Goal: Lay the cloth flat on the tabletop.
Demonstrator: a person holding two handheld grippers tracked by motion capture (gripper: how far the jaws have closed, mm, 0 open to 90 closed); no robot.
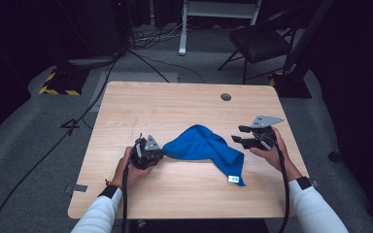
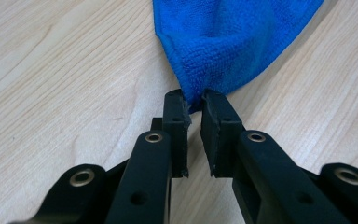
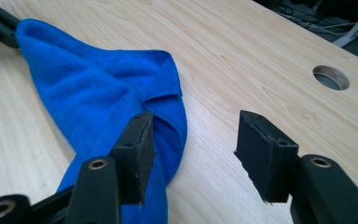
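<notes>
A blue cloth (image 1: pixel 204 145) lies bunched in the middle of the wooden table (image 1: pixel 175 102), a white tag (image 1: pixel 233 178) at its near right corner. My left gripper (image 1: pixel 158 154) is shut on the cloth's left corner; in the left gripper view the cloth (image 2: pixel 228 42) tapers into the pinch of the gripper (image 2: pixel 194 105). My right gripper (image 1: pixel 239 134) hovers just right of the cloth, open, with nothing between its fingers. In the right gripper view the cloth (image 3: pixel 102 93) lies behind the left jaw, and the gripper (image 3: pixel 193 135) stands over bare wood.
A round cable hole (image 1: pixel 226 96) sits near the table's far edge, also seen in the right gripper view as a hole (image 3: pixel 331 77). Beyond the table stand a black chair (image 1: pixel 260 41), cables on the floor and a yellow-and-black striped base (image 1: pixel 58 85).
</notes>
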